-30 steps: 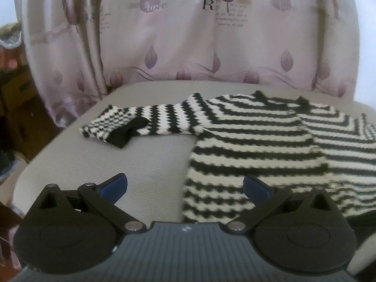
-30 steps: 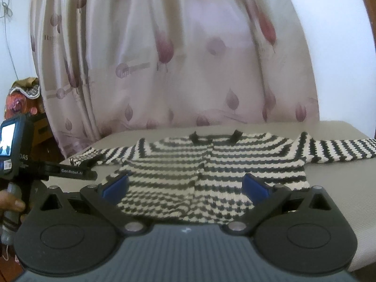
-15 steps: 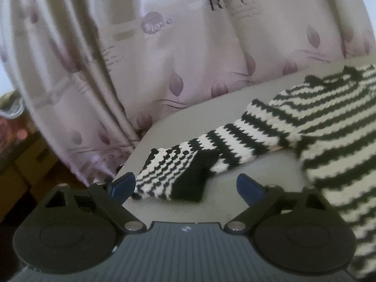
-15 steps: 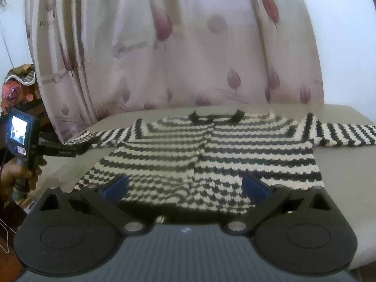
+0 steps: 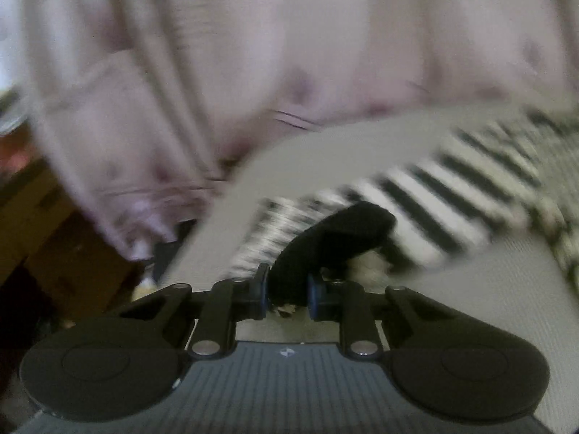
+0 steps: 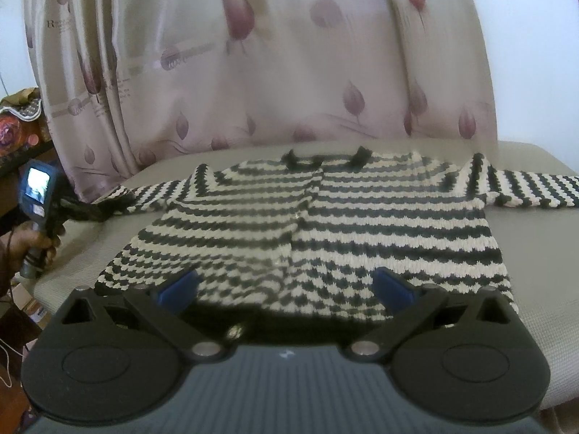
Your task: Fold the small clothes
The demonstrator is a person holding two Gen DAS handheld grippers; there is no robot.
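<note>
A black-and-white striped knit sweater [image 6: 325,224] lies flat on a grey padded surface [image 6: 542,253], both sleeves spread out. In the blurred left wrist view its left sleeve [image 5: 416,195] ends in a black cuff [image 5: 336,231]. My left gripper [image 5: 288,293] is closing on that cuff, which sits squeezed between the two pads. The right wrist view shows the left gripper [image 6: 97,211] at the sleeve's end, held by a hand [image 6: 32,249]. Over the sweater's near hem my right gripper [image 6: 287,282] stands open, nothing between its fingers.
A pale curtain with leaf prints [image 6: 271,72] hangs right behind the padded surface. The surface's left edge [image 5: 217,224] drops to dark brown furniture [image 5: 54,235]. Cluttered items [image 6: 18,126] sit at the far left. The right sleeve [image 6: 535,191] reaches the right side.
My left gripper moved left to the sleeve's end and its wide jaws came together around the black cuff. My right gripper sank a little toward the hem, still open.
</note>
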